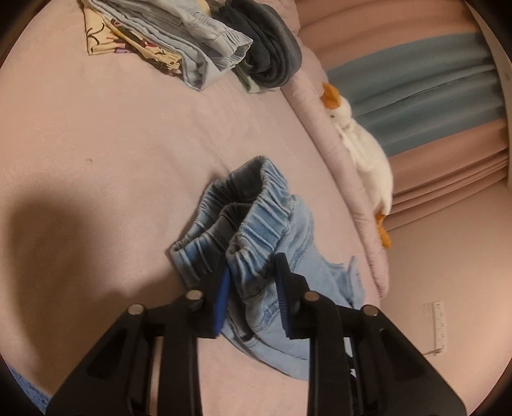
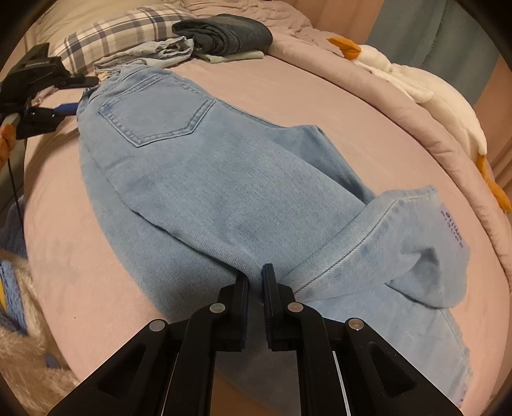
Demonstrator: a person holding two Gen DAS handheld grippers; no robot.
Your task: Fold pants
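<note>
Light blue jeans (image 2: 204,179) lie lengthwise on the pink bed, back pocket up, waistband at the far end. In the left wrist view my left gripper (image 1: 252,281) is shut on the elastic waistband (image 1: 256,224), which bunches up between the blue pads. In the right wrist view my right gripper (image 2: 255,278) is shut on the leg fabric near the hem. One leg end (image 2: 425,249) with a label is folded back beside it. The left gripper also shows in the right wrist view (image 2: 68,108) at the waistband.
Folded clothes are piled at the bed's far end: pale denim (image 1: 198,41), dark grey garment (image 1: 272,51), patterned fabric (image 1: 128,44). A white plush goose (image 1: 361,147) lies along the bed's right edge. A plaid pillow (image 2: 128,28) lies at the head.
</note>
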